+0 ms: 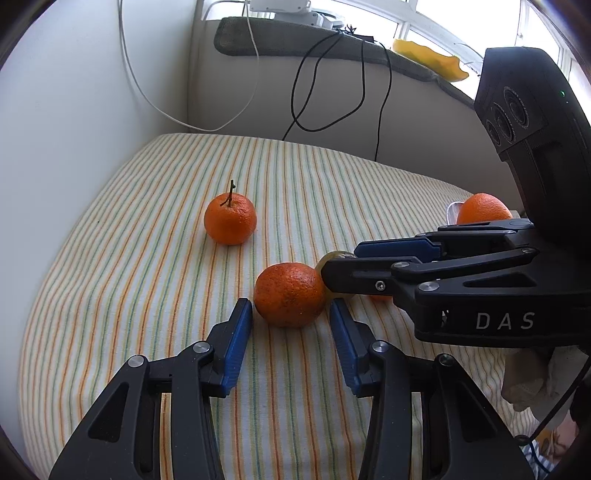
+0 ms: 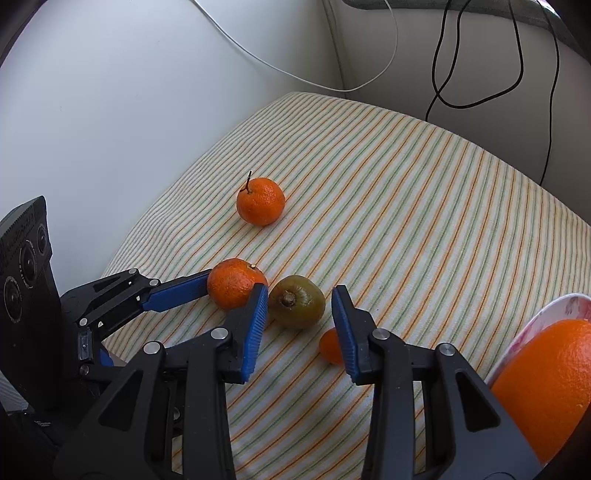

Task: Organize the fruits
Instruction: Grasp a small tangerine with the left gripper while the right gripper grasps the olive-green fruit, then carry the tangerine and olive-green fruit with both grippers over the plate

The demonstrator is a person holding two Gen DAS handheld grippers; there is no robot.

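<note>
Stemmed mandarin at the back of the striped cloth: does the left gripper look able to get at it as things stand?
Probably not directly. The left gripper has its open jaws around the nearer mandarin, which lies between it and the stemmed mandarin. The cloth around that fruit looks free otherwise.

Surface: striped cloth [image 1: 147, 229] — thin orange and green lines on cream, covering a rounded tabletop. Left: plain white wall [image 1: 66, 110]. Behind: beige upholstered back [image 1: 258, 103] with a grey-green throw [image 1: 280, 40] along its top. Cables: one white [image 1: 133, 74], one black [image 1: 306, 85], hanging loose. Upper right: window [image 1: 436, 26] — bright daylight (panes overexposed), yellow object [image 1: 428, 59] on the sill.
</note>
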